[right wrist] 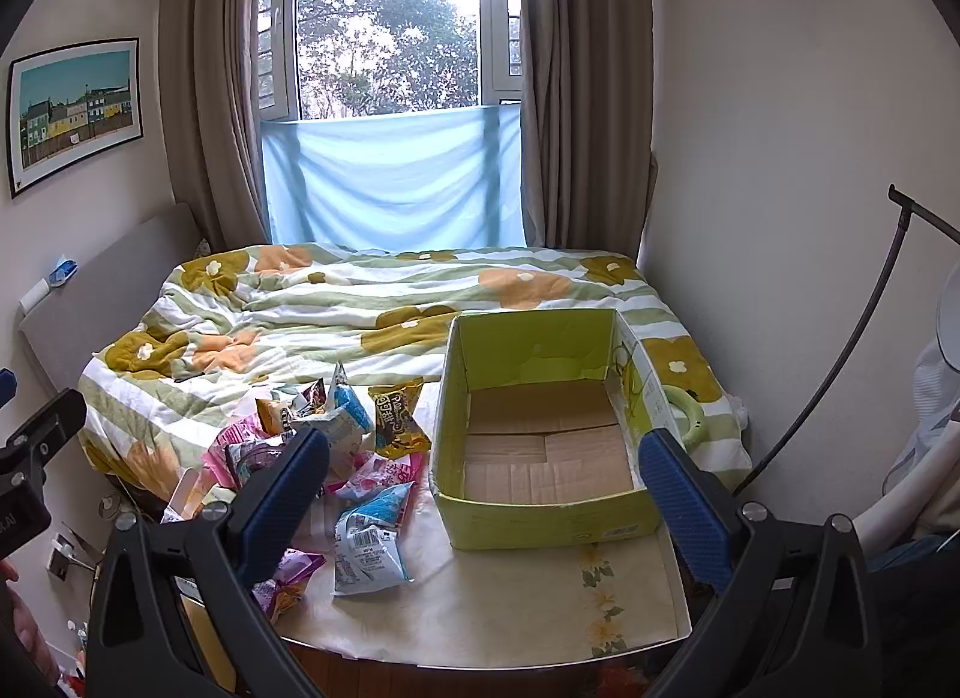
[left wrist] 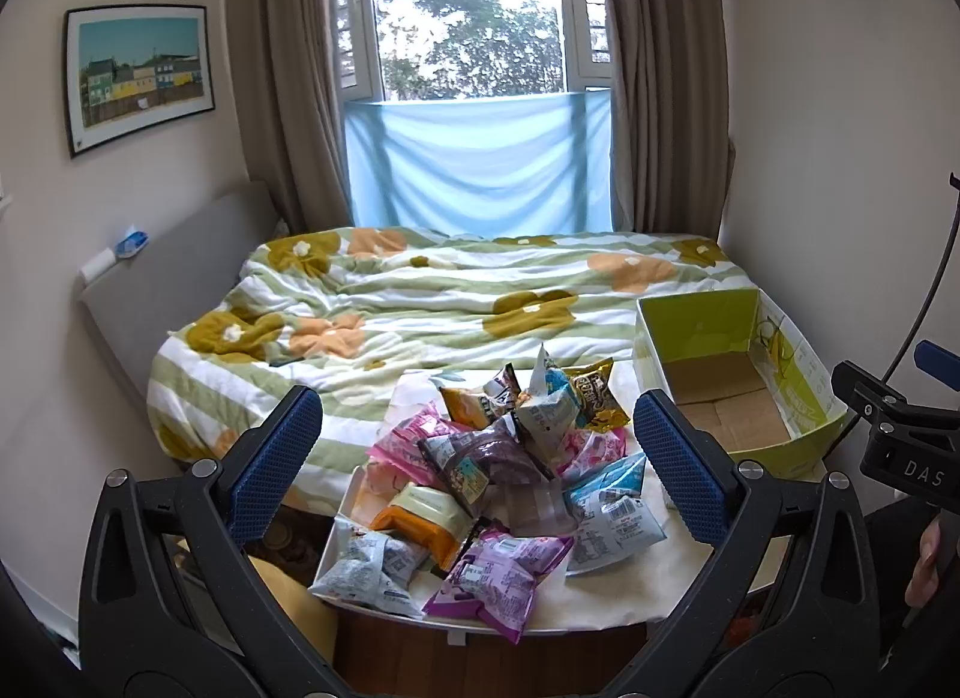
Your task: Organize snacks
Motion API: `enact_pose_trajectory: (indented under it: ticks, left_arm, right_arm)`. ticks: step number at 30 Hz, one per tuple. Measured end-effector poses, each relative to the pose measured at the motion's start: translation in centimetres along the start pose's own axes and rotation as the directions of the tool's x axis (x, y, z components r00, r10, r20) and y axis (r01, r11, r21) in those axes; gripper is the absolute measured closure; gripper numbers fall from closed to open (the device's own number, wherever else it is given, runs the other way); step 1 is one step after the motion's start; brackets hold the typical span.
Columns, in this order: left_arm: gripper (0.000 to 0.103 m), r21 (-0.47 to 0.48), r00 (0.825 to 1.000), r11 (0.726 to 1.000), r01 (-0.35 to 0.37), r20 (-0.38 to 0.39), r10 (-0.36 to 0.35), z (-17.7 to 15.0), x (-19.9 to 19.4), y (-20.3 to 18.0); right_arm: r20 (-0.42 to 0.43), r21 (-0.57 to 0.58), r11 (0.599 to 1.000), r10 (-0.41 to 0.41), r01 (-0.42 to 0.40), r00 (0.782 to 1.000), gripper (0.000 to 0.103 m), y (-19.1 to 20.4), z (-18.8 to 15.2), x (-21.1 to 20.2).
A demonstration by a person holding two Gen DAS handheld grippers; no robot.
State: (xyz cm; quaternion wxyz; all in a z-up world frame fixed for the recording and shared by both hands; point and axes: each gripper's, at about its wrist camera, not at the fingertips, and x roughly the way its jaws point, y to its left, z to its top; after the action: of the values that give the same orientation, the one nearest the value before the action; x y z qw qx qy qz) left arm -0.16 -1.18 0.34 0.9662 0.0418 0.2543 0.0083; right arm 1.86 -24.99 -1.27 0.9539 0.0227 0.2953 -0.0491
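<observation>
A pile of snack packets point(left wrist: 480, 458) lies on a white table point(left wrist: 630, 584) at the foot of the bed; it also shows in the right wrist view point(right wrist: 336, 458). An open green cardboard box point(left wrist: 744, 374) stands empty to the right of the pile and fills the middle of the right wrist view point(right wrist: 540, 494). My left gripper point(left wrist: 480, 458) is open and empty, held above and short of the pile. My right gripper point(right wrist: 486, 488) is open and empty, held short of the box. A blue packet point(right wrist: 372, 542) lies nearest the box.
A bed with a flowered quilt point(left wrist: 420, 302) lies behind the table. A grey headboard point(left wrist: 168, 278) stands at left, a wall at right. A curtained window point(left wrist: 474, 38) is at the back. A black lamp cable point(right wrist: 840, 368) arcs at far right.
</observation>
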Motion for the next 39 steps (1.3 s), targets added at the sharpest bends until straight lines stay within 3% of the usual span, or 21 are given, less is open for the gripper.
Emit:
enact_pose_trajectory:
  ticks: [35, 39]
  left_arm:
    - [0.000, 0.000, 1.000, 1.000, 0.006, 0.001, -0.006, -0.16, -0.42, -0.32]
    - [0.000, -0.001, 0.999, 1.000, 0.013, -0.034, -0.013, -0.35, 0.20, 0.25]
  right_arm:
    - [-0.002, 0.003, 1.000, 0.003, -0.003, 1.000, 0.000, 0.22, -0.12, -0.22]
    - [-0.010, 0.003, 1.000, 0.006, -0.006, 1.000, 0.000, 0.34, -0.28, -0.21]
